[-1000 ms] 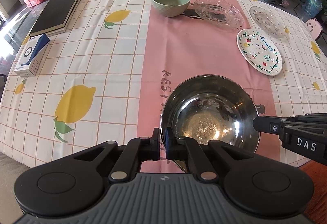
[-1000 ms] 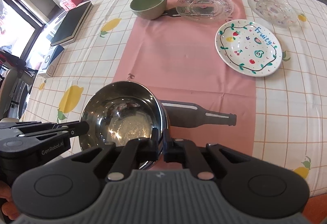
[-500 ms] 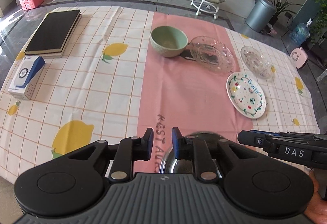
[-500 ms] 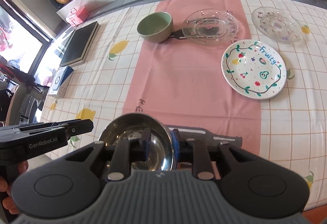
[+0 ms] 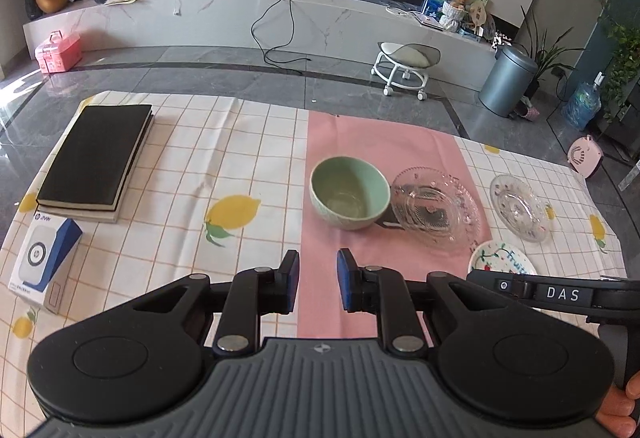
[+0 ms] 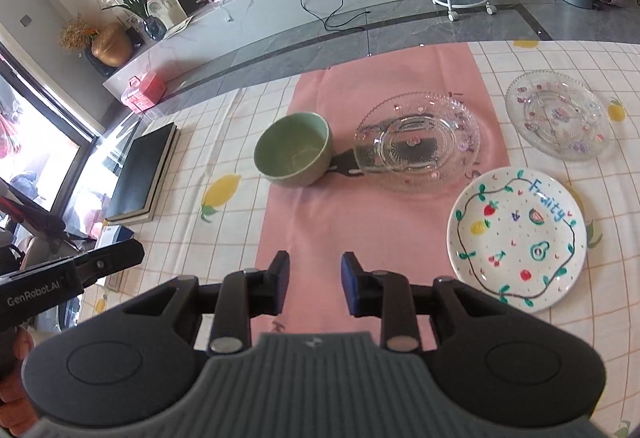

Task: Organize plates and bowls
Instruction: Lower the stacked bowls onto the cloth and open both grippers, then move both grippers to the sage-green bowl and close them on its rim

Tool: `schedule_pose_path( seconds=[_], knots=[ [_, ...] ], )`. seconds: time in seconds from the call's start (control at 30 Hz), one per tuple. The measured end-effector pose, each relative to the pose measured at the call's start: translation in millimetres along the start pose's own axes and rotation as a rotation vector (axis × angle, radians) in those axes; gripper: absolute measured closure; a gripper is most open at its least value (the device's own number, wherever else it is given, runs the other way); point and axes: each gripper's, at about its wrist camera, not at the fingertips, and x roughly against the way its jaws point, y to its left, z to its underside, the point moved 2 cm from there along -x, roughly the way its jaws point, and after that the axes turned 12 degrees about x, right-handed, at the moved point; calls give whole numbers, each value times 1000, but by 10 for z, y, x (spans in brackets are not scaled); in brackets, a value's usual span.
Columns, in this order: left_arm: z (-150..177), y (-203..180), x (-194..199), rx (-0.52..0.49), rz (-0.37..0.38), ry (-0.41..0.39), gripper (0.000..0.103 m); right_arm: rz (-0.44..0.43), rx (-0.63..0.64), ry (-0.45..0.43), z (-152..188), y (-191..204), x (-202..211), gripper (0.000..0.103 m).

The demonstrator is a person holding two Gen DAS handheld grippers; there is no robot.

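A green bowl (image 5: 350, 193) (image 6: 293, 149) stands on the pink runner. Right of it lies a large clear glass plate (image 5: 436, 213) (image 6: 418, 141), then a smaller clear glass plate (image 5: 519, 207) (image 6: 557, 119). A white painted "Fruity" plate (image 6: 518, 238) lies nearer, partly hidden in the left wrist view (image 5: 500, 258). My left gripper (image 5: 318, 285) is open and empty, above the runner short of the bowl. My right gripper (image 6: 314, 287) is open and empty beside it. The steel bowl is out of view.
A black book (image 5: 96, 160) and a blue and white box (image 5: 44, 258) lie at the table's left. The lemon-print tablecloth (image 5: 192, 174) covers the table. Beyond the far edge are a stool (image 5: 404, 66) and a grey bin (image 5: 506, 82).
Both grippers have opened, let go of the steel bowl's rim and pulled up and back. The steel bowl has dropped out of view below them.
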Motion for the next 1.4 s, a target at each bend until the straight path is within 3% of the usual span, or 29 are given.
schedule_pose_path(
  seconds=[0.3, 0.57, 0.77, 0.9, 1.17, 1.23, 1.4],
  knots=[
    [-235, 86, -467, 13, -38, -34, 80, 88, -5, -11, -299, -212, -539, 74],
    [-425, 239, -855, 124, 39, -37, 78, 49, -16, -88, -544, -385, -838, 74],
    [-486, 221, -1195, 197, 107, 0, 77, 11, -42, -68, -763, -409, -1159, 75],
    [-457, 160, -1451, 210, 107, 38, 77, -30, -60, -30, -825, -350, -1389, 85],
    [-456, 108, -1763, 202, 67, 112, 77, 15, -65, 50, -844, -284, -1693, 87],
    [-452, 98, -1798, 196, 56, 133, 78, 17, -67, 64, -845, -285, -1728, 87],
    [-454, 115, -1823, 202, 19, 151, 94, 26, -72, 78, -859, -291, -1774, 92]
  ],
)
